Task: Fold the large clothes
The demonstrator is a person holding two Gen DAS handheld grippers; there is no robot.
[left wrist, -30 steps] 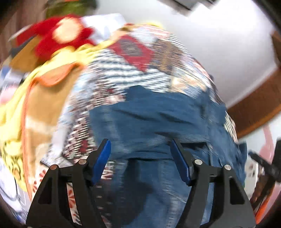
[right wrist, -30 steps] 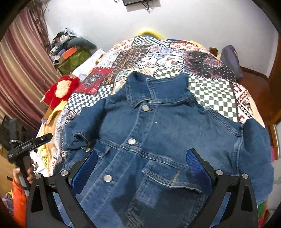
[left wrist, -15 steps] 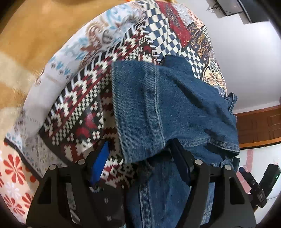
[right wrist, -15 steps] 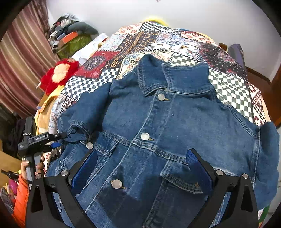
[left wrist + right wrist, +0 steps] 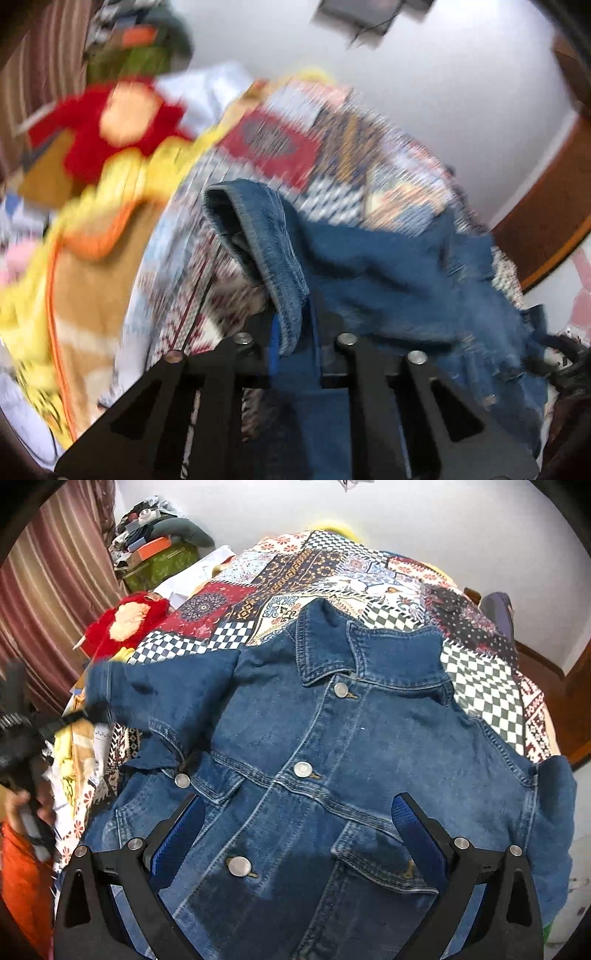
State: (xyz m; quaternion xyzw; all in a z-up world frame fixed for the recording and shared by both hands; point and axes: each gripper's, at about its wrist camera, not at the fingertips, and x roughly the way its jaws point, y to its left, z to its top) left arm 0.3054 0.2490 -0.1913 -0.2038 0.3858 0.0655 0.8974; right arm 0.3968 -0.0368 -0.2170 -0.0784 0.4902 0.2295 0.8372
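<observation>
— Look, left gripper! Half a second ago spread around the sleeve cuff, now closing its jaws on it, denim pinched between.
— And lifting the sleeve off the bed?
— Yes, cuff raised and curling over. All blurry, so moving fast.
— Where is the denim jacket?
— Flat on the patchwork quilt, front up, buttons done, collar at the far end.
— And the right gripper?
— Hovering above the jacket front, jaws spread wide, holding nothing.
— Meaning?
— Probably the first fold starting: sleeve going across the chest.
</observation>
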